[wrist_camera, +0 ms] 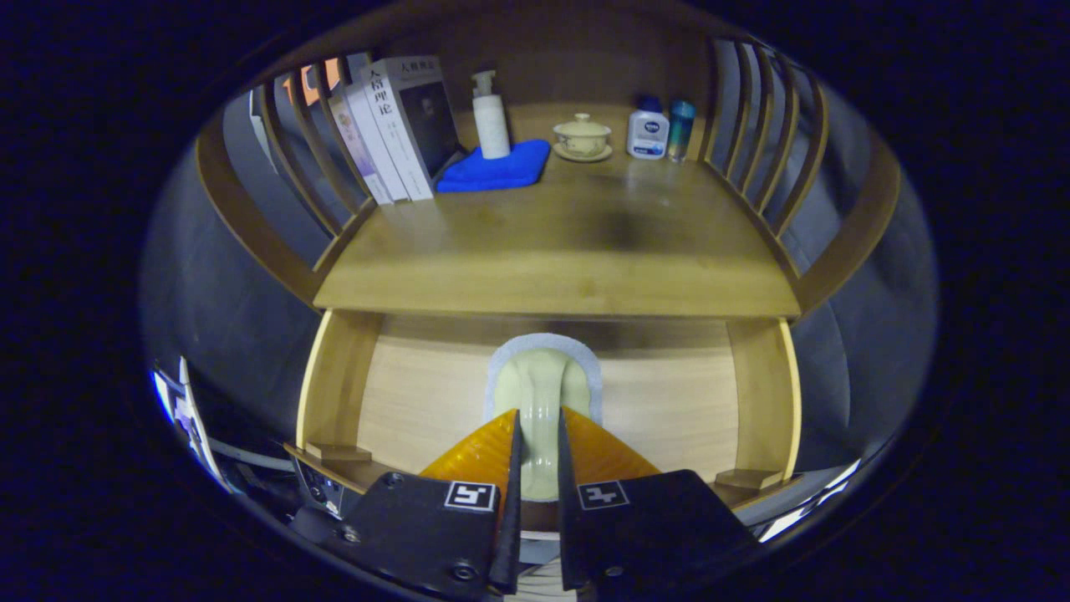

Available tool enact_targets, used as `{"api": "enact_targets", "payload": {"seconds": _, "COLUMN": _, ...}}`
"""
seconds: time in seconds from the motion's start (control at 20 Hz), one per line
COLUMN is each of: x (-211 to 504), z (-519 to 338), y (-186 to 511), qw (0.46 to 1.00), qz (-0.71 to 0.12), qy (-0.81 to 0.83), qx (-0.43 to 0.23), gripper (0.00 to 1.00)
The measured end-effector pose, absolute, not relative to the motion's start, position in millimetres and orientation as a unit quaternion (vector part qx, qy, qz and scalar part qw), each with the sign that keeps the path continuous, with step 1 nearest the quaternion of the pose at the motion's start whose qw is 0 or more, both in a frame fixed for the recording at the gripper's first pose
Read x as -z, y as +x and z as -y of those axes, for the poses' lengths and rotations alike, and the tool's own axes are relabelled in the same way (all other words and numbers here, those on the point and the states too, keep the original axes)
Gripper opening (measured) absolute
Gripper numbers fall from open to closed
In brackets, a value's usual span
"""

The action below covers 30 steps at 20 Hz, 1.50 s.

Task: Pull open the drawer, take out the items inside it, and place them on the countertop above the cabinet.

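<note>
Pale green and smooth, the little thing (539, 393) in the open drawer (418, 401) looks like it has a raised handle running down its middle, with a grey-white pad or rim around it. I cannot tell just what it is. It lies on the drawer floor, right under the front edge of the surface (552, 276).

My tool (536, 443) is down in the drawer, and its two fingers sit close on each side of that middle ridge. They seem to pinch it, but I cannot be sure both press on it.

I think it is light and hard, maybe plastic. It looks shiny, so it may slip. The narrow ridge is the best place to hold, squeezed gently from both sides.

Up on the surface stand books (393, 125), a pump bottle (491, 117) on a blue cloth (493, 171), a lidded cup (583, 138) and two small bottles (660, 130). The front part is bare wood, a good spot to set it down.
</note>
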<state>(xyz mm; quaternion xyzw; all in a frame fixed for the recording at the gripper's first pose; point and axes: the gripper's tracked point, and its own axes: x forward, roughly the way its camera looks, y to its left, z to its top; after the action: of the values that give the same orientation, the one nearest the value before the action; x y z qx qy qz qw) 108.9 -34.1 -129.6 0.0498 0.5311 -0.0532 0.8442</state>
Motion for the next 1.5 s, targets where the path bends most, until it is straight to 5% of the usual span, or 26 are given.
{"api": "enact_targets", "payload": {"seconds": 1.2, "x": 119.2, "z": 65.9, "y": 277.8, "qw": 0.903, "qz": -0.415, "qy": 0.011, "qx": 0.109, "gripper": 0.25}}
{"api": "enact_targets", "payload": {"seconds": 1.5, "x": 99.3, "z": 45.7, "y": 257.7, "qw": 0.916, "qz": -0.393, "qy": 0.015, "qx": 0.08, "gripper": 0.7}}
